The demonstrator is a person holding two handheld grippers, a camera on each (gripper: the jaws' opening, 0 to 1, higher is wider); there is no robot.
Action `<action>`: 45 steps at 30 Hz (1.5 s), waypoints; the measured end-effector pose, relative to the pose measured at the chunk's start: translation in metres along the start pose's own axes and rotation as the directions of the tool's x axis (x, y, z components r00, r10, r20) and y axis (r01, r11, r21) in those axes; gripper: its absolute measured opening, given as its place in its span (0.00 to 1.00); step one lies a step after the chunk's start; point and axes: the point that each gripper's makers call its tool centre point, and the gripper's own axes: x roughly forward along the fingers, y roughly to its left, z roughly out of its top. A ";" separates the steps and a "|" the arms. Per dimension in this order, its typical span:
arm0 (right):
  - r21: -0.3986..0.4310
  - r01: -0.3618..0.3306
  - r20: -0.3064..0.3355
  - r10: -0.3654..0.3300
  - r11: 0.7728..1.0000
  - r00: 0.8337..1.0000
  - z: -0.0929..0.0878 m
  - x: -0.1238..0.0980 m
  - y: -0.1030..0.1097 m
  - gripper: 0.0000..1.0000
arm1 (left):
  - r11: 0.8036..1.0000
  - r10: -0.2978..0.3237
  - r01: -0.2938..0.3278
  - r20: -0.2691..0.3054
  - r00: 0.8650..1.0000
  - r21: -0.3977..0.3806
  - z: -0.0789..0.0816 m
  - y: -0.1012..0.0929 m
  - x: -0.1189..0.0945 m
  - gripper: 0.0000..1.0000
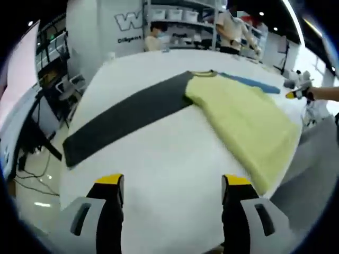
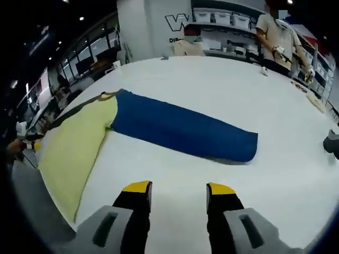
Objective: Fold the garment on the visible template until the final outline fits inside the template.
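Observation:
A long-sleeved garment lies flat on the white table (image 1: 159,159). Its body is pale yellow (image 1: 249,121), one sleeve dark grey (image 1: 127,116), the other blue (image 1: 254,83). In the right gripper view the yellow body (image 2: 74,148) lies at left and the blue sleeve (image 2: 180,129) stretches right across the table (image 2: 275,106). My left gripper (image 1: 174,182) hangs open above bare table, short of the grey sleeve. The right gripper (image 2: 179,188) is also open, just short of the blue sleeve. Across the table, my right gripper (image 1: 296,92) shows beyond the yellow body.
A person (image 2: 278,37) stands at the table's far edge and another (image 2: 190,42) sits there. Shelves with bins (image 1: 180,16) line the back wall. A grey object (image 2: 332,143) sits at the table's right edge. Chairs and cables (image 1: 37,137) lie off the left side.

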 end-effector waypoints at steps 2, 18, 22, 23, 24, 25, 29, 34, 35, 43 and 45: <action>-0.008 -0.024 0.004 0.024 1.000 1.000 0.000 -0.001 0.007 0.36 | 0.999 -0.030 0.030 0.020 0.999 -0.027 -0.001 -0.011 0.001 0.66; -0.078 -0.232 -0.099 0.224 0.970 0.970 -0.045 -0.011 0.104 0.33 | 0.965 -0.261 0.262 -0.059 0.963 0.011 -0.004 -0.088 0.004 0.59; -0.092 -0.263 -0.106 0.253 0.960 0.962 -0.046 -0.015 0.126 0.33 | 0.955 -0.291 0.295 -0.084 0.953 0.040 -0.004 -0.100 0.006 0.52; -0.093 -0.271 -0.104 0.261 0.958 0.960 -0.046 -0.015 0.131 0.33 | 0.949 -0.307 0.311 -0.083 0.948 0.044 -0.002 -0.105 0.007 0.52; -0.097 -0.286 -0.104 0.276 0.953 0.955 -0.046 -0.013 0.130 0.32 | 0.948 -0.311 0.315 -0.083 0.947 0.045 -0.002 -0.107 0.007 0.52; -0.101 -0.292 -0.106 0.282 0.951 0.954 -0.046 -0.013 0.134 0.32 | 0.945 -0.320 0.324 -0.086 0.944 0.046 -0.002 -0.110 0.009 0.52; -0.124 -0.297 -0.123 0.282 0.947 0.952 -0.050 -0.010 0.141 0.32 | 0.934 -0.342 0.351 -0.108 0.933 0.071 -0.001 -0.122 0.012 0.51; -0.122 -0.329 -0.134 0.313 0.936 0.940 -0.053 -0.016 0.165 0.30 | 0.918 -0.378 0.389 -0.127 0.917 0.080 -0.001 -0.140 0.012 0.48; -0.127 -0.335 -0.139 0.318 0.934 0.938 -0.055 -0.017 0.166 0.29 | 0.917 -0.381 0.392 -0.131 0.915 0.077 -0.003 -0.138 0.012 0.47; -0.139 -0.357 -0.144 0.338 0.924 0.930 -0.062 -0.022 0.178 0.25 | 0.912 -0.403 0.409 -0.132 0.906 0.025 -0.007 -0.149 0.010 0.28; -0.132 -0.357 -0.144 0.339 0.925 0.930 -0.061 -0.020 0.177 0.25 | 0.916 -0.398 0.400 -0.122 0.909 -0.012 -0.005 -0.148 0.013 0.25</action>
